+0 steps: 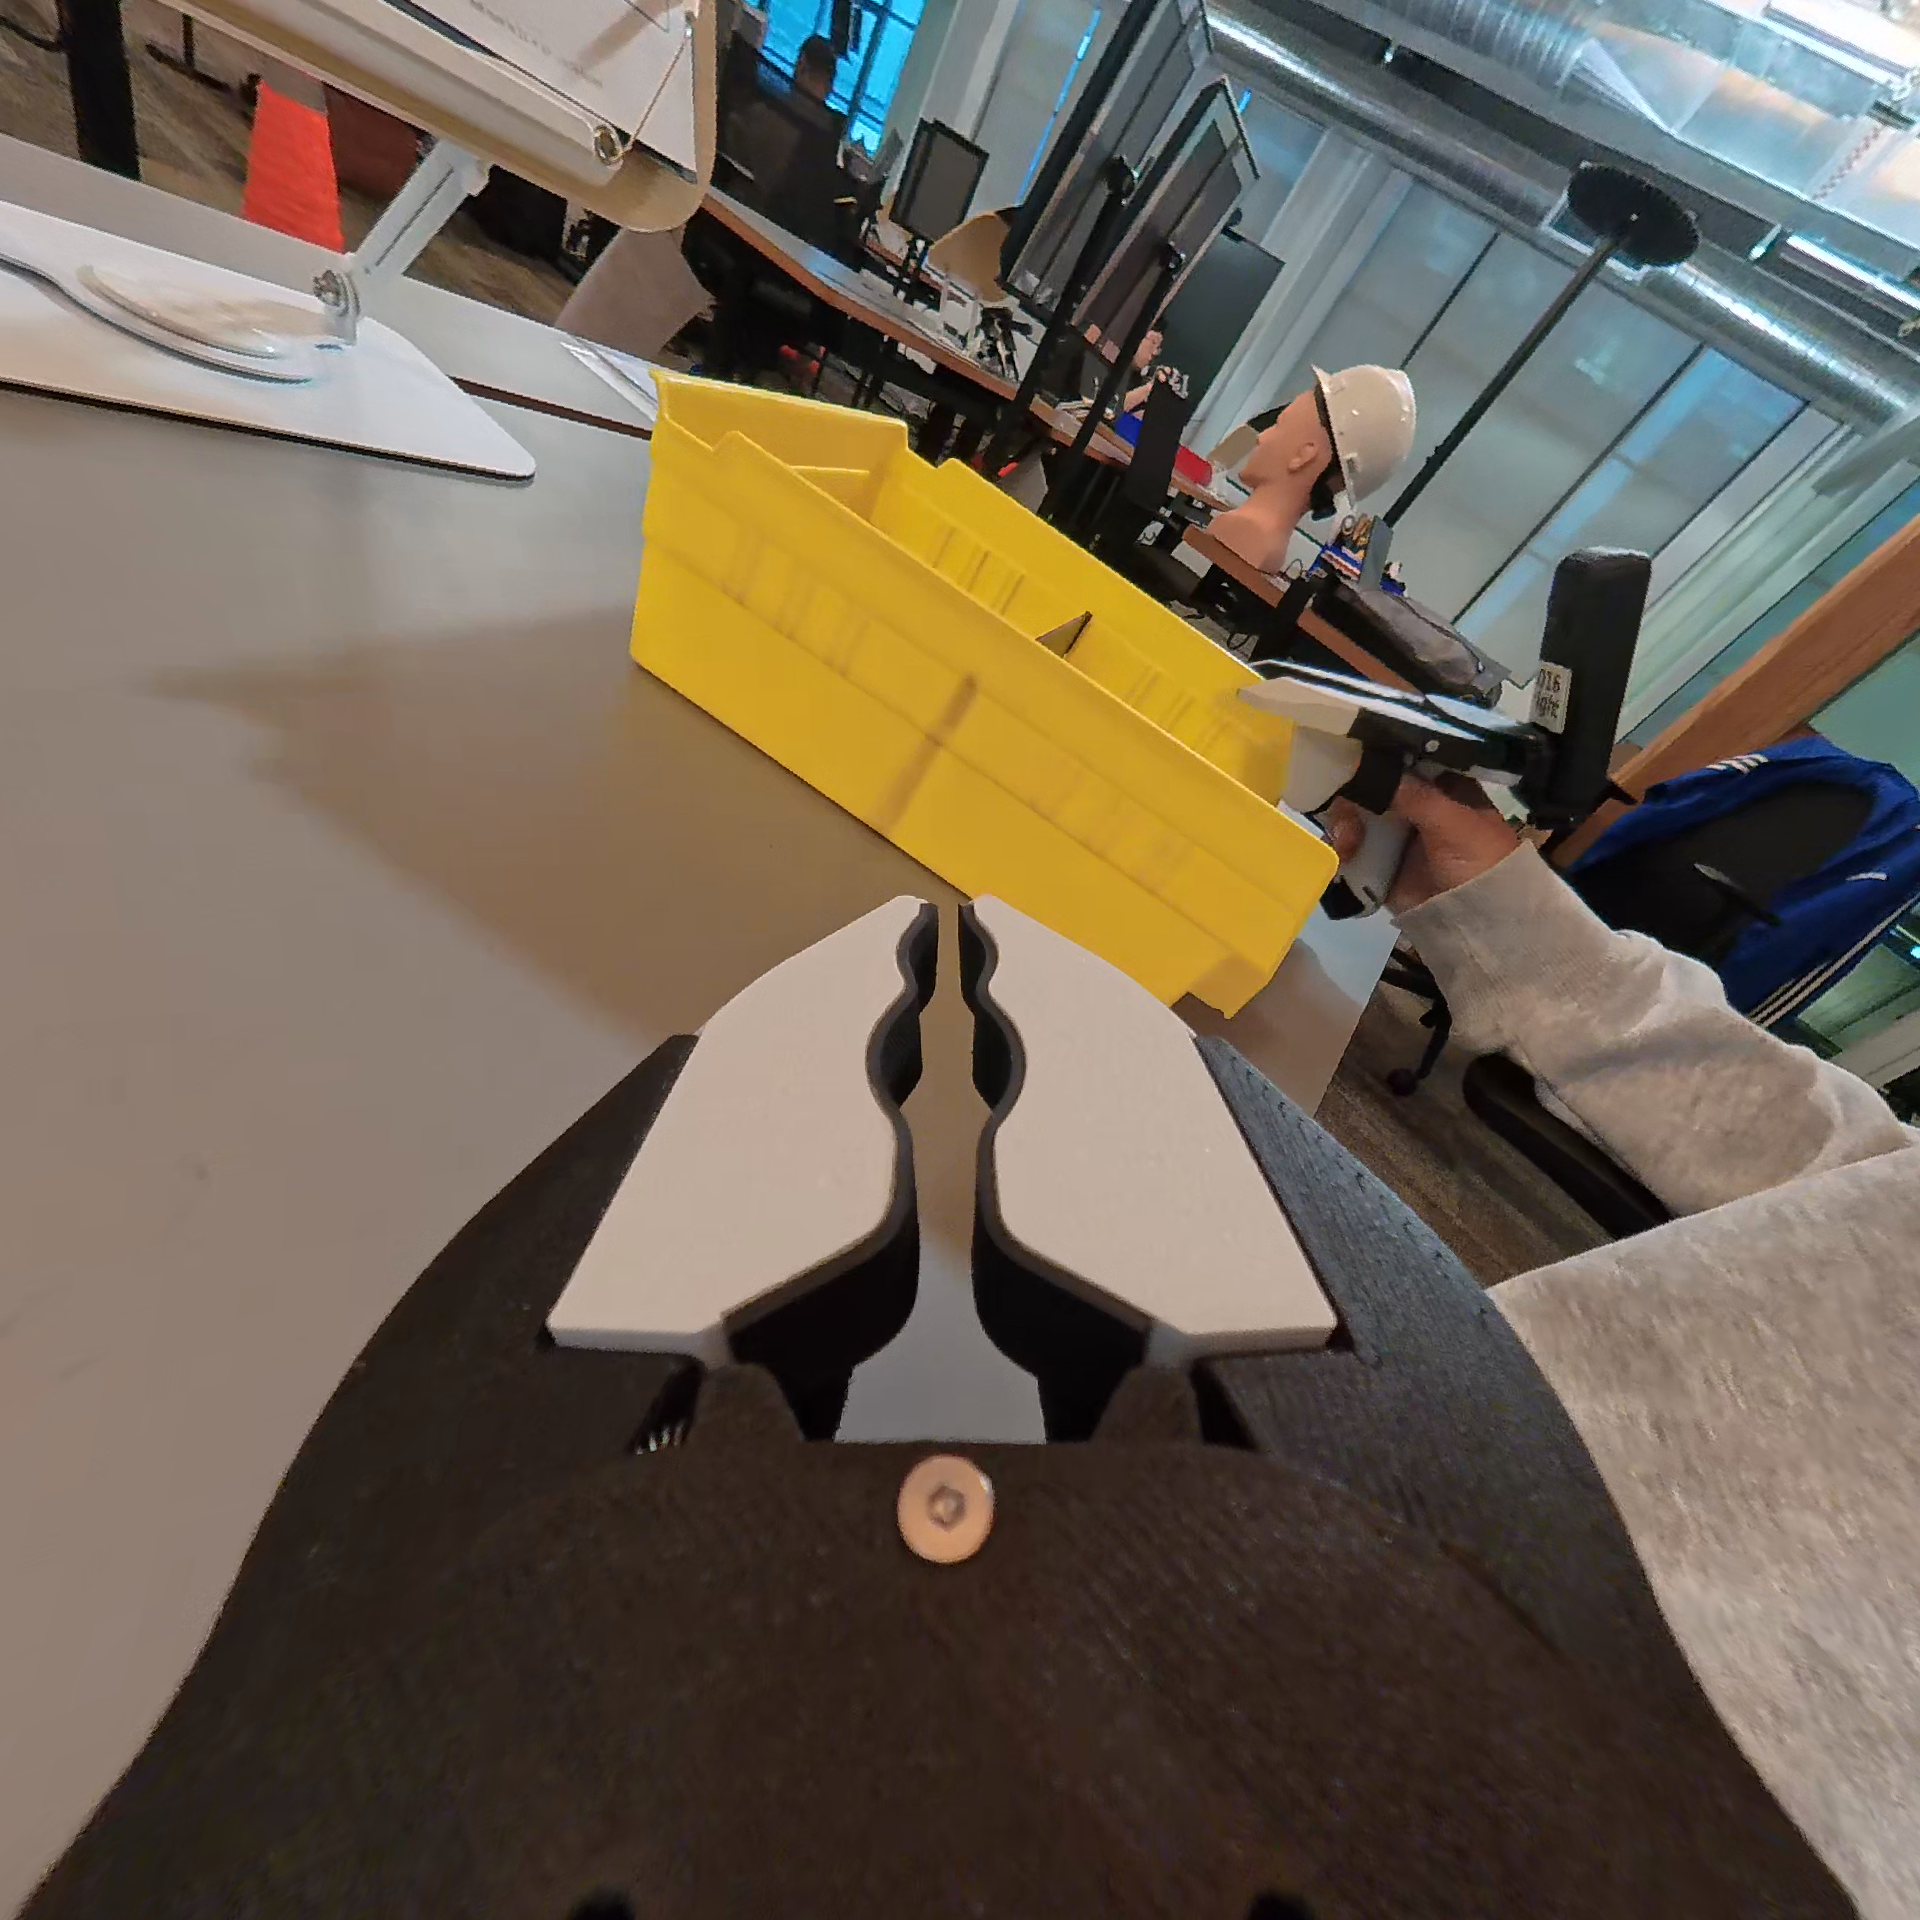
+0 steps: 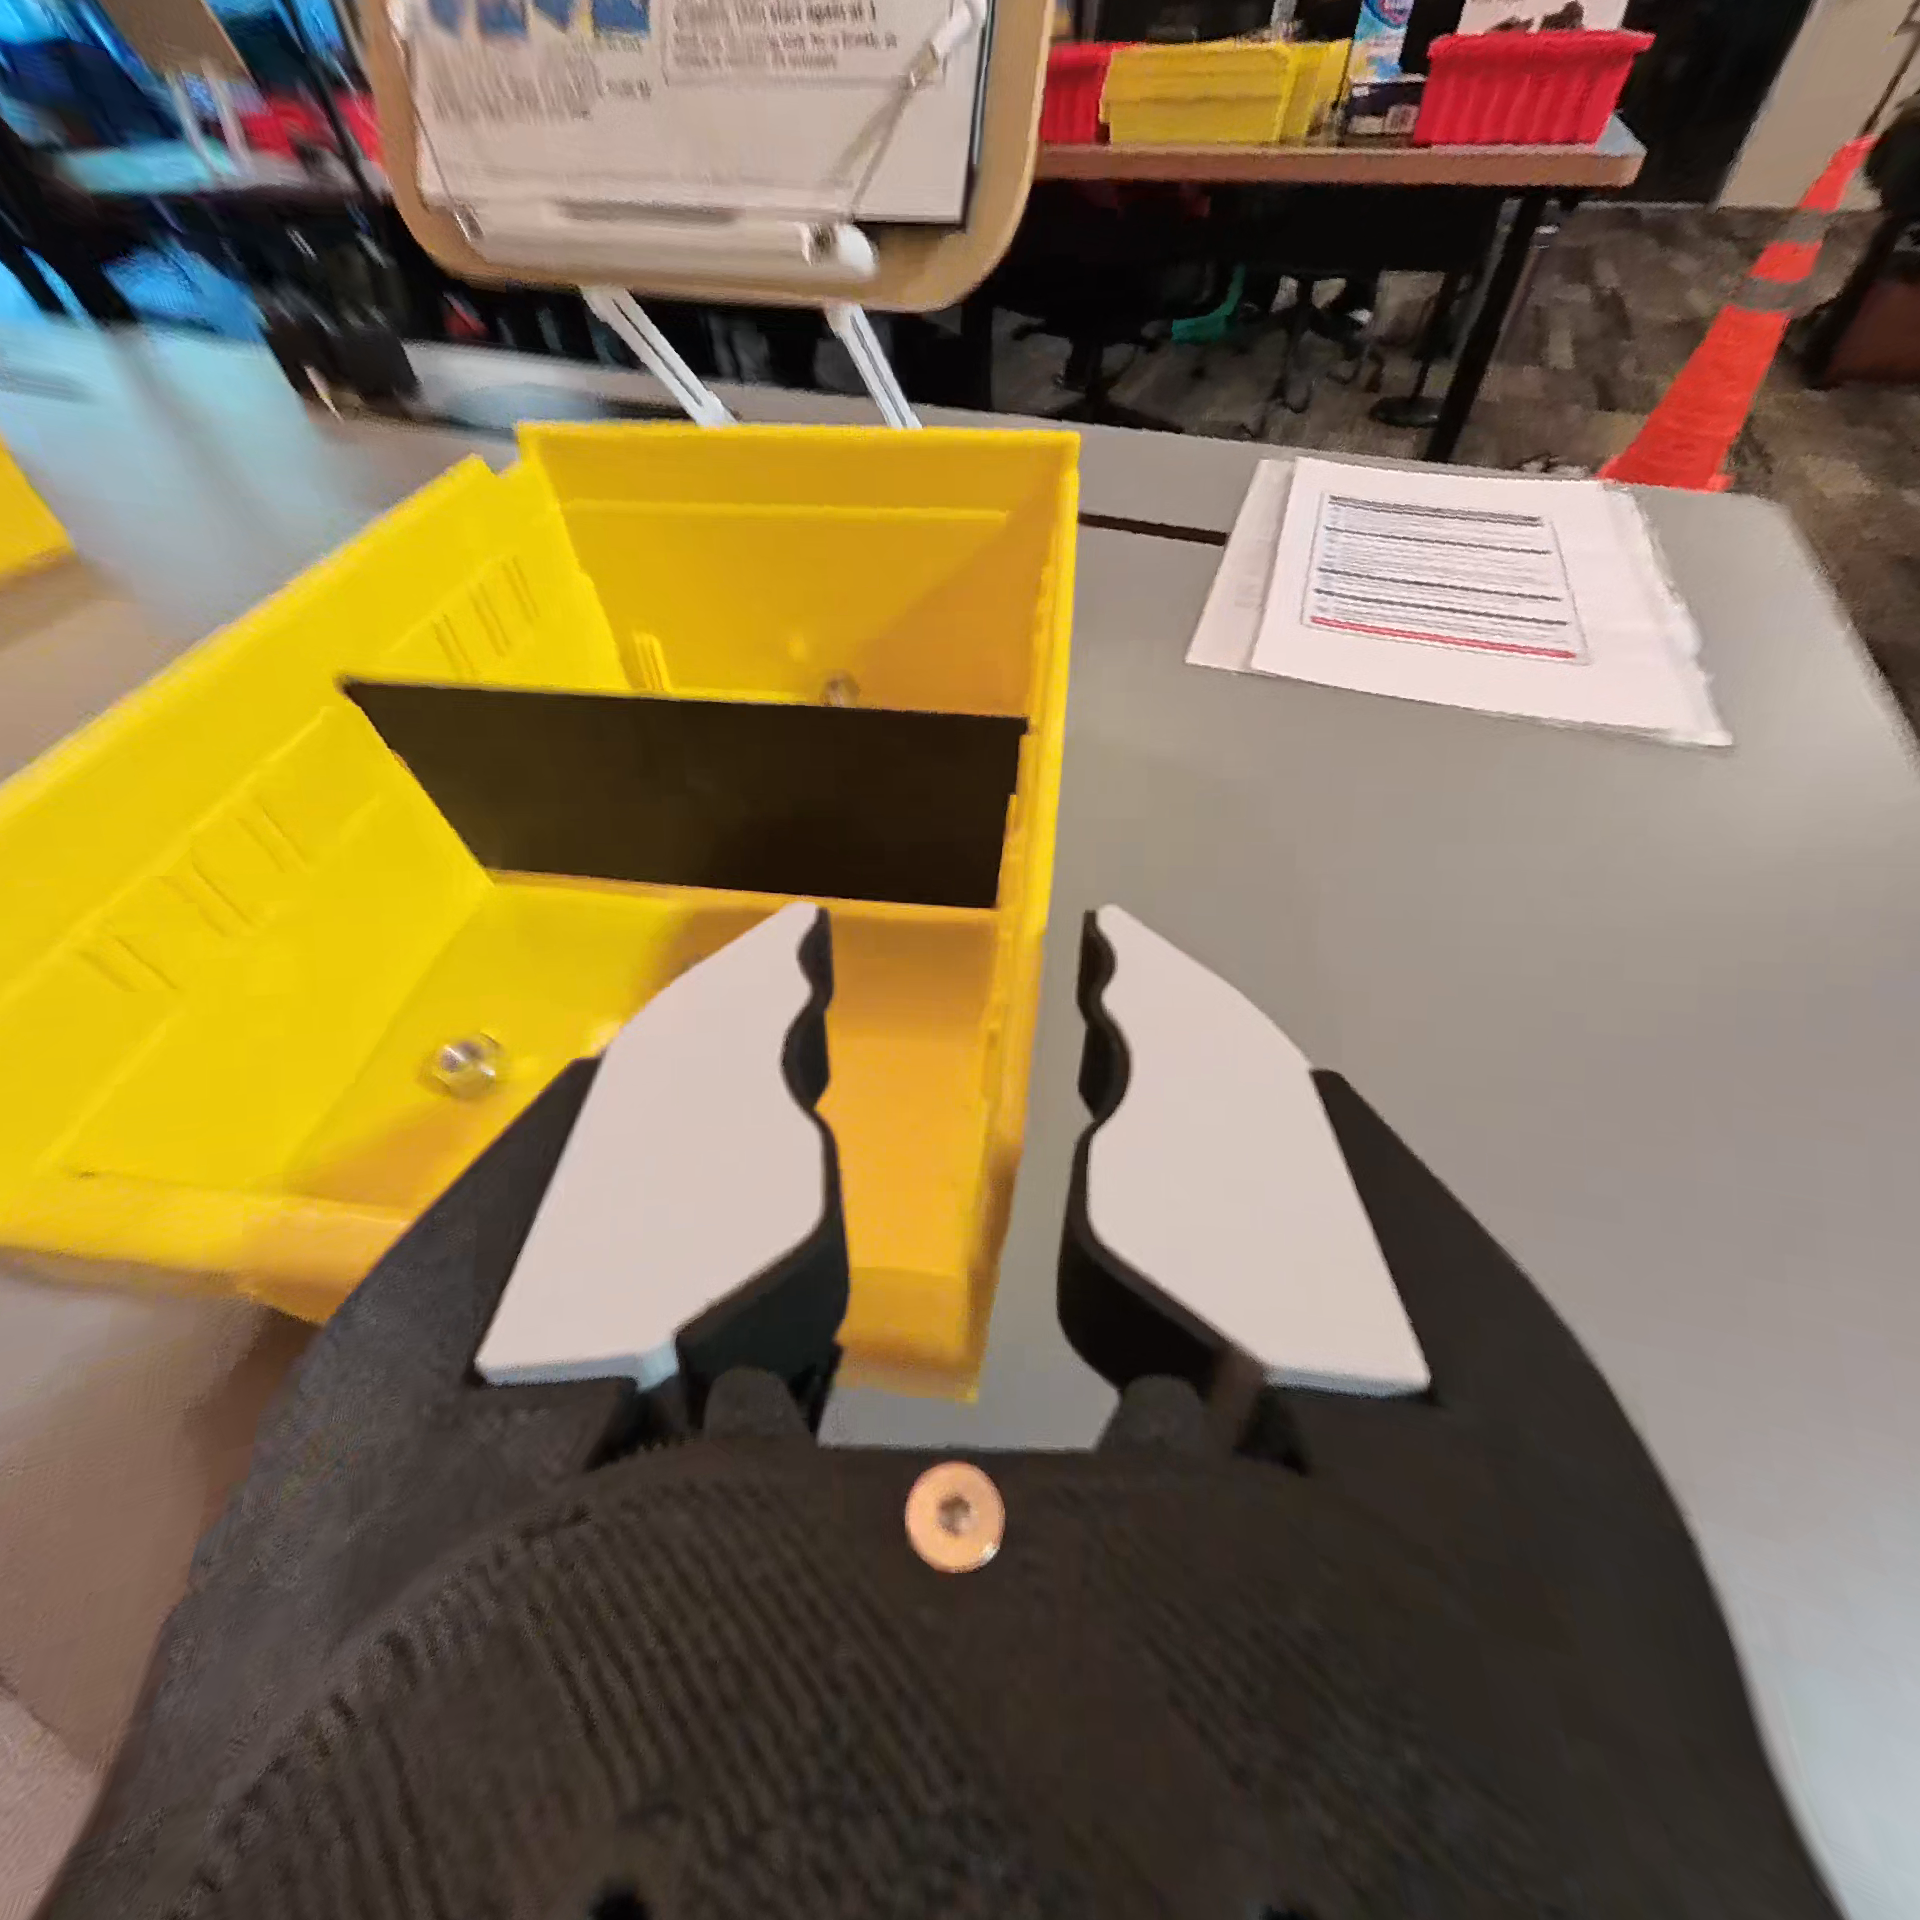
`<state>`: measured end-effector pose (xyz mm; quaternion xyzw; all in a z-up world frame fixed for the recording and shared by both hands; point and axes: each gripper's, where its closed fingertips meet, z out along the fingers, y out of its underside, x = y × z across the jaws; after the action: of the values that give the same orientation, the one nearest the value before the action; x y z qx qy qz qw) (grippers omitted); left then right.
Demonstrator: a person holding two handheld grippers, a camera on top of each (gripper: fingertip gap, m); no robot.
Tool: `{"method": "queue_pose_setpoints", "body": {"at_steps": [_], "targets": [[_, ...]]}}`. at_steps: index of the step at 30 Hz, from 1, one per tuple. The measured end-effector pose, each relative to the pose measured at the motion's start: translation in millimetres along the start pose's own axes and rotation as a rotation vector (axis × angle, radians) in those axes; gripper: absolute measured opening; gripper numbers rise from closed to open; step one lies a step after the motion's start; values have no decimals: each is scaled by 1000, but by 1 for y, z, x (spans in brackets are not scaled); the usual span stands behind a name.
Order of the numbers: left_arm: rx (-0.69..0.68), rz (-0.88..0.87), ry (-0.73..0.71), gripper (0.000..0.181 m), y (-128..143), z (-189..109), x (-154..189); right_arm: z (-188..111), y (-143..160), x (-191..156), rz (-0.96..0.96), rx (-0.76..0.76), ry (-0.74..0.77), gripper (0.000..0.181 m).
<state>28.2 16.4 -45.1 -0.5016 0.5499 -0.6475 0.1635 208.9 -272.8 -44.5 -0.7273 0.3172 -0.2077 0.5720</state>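
Note:
A yellow plastic bin (image 1: 914,707) lies on the grey table; in the right wrist view (image 2: 260,904) it has a black divider (image 2: 707,800) across it. A metal nut (image 2: 465,1062) lies in the near compartment and another small nut (image 2: 837,688) in the far one. My left gripper (image 1: 948,914) is shut and empty, low over the table just short of the bin's side. My right gripper (image 2: 954,925) is open and empty above the bin's near right corner, one finger over the near compartment, the other over the table. It also shows in the left wrist view (image 1: 1273,694), held by a hand at the bin's end.
A white stand base (image 1: 312,395) and its raised board (image 2: 707,135) sit on the table behind the bin. A printed sheet (image 2: 1455,592) lies to the right. Orange cones (image 2: 1745,312) stand on the floor. More bins (image 2: 1205,88) sit on a far table. Spacing between my two grippers at the tips: around 35 cm.

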Motion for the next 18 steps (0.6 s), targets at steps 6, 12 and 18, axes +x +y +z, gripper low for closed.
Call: {"method": "queue_pose_setpoints", "body": {"at_steps": [6,12,18], "targets": [[-3,-4,8,4,0,0,0,3,-5,3,192,58,-74,51],[8,-20,10,4,-1,-2,-1,16,23,-1,111,-108,-39,47],[51,59,-98,15,-13,-10,-14,11,24,1,165,-115,-51,18]]}}
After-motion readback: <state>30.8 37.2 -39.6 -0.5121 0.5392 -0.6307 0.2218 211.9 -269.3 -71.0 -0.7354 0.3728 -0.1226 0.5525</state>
